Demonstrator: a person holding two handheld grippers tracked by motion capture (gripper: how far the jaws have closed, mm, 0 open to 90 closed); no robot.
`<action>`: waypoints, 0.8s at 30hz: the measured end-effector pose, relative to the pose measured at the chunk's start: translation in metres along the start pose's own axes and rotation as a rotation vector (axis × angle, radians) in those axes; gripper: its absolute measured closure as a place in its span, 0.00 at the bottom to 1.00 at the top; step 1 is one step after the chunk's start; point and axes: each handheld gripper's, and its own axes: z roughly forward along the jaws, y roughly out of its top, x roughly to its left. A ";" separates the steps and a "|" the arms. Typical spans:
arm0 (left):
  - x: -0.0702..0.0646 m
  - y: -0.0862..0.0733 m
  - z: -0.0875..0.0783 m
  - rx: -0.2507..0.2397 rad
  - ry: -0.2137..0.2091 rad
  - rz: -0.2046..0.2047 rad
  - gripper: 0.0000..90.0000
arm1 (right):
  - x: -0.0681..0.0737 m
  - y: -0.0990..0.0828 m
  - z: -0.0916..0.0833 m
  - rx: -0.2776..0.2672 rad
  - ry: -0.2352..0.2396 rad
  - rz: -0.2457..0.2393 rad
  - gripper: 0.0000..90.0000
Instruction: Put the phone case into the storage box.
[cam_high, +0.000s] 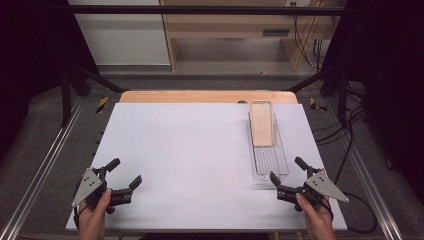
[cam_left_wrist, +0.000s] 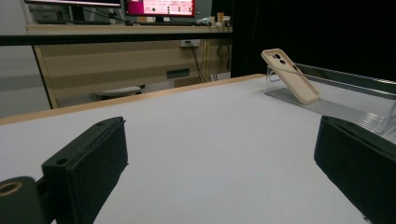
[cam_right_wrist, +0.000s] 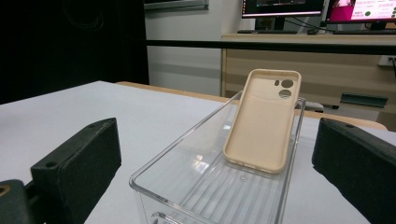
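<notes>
A beige phone case (cam_high: 262, 123) (cam_right_wrist: 263, 120) (cam_left_wrist: 290, 75) leans against the far end of a clear plastic tray (cam_high: 270, 162) (cam_right_wrist: 194, 179) (cam_left_wrist: 336, 107) at the right of the white table mat. My right gripper (cam_high: 286, 169) stands open just in front of the tray's near end, with nothing between its jaws. At the near left of the mat my left gripper (cam_high: 125, 171) is open and holds nothing, far from the tray. A hand holds each gripper at the table's front edge.
The white mat (cam_high: 190, 150) covers a wooden table whose far edge (cam_high: 200, 96) shows. Metal frame rails (cam_high: 45, 160) run along both sides. A wooden desk with monitors (cam_right_wrist: 327, 9) stands beyond the table. Cables (cam_high: 350, 130) lie at the right.
</notes>
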 end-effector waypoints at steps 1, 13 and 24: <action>0.000 0.000 0.000 -0.002 -0.001 0.001 0.03 | 0.001 0.000 0.001 0.002 0.003 0.004 0.02; -0.003 0.000 0.001 -0.014 -0.014 0.013 0.03 | 0.007 -0.005 0.014 -0.001 0.031 -0.007 0.02; -0.004 0.000 0.003 -0.017 -0.021 0.012 0.03 | 0.006 -0.008 0.021 0.003 0.031 -0.010 0.02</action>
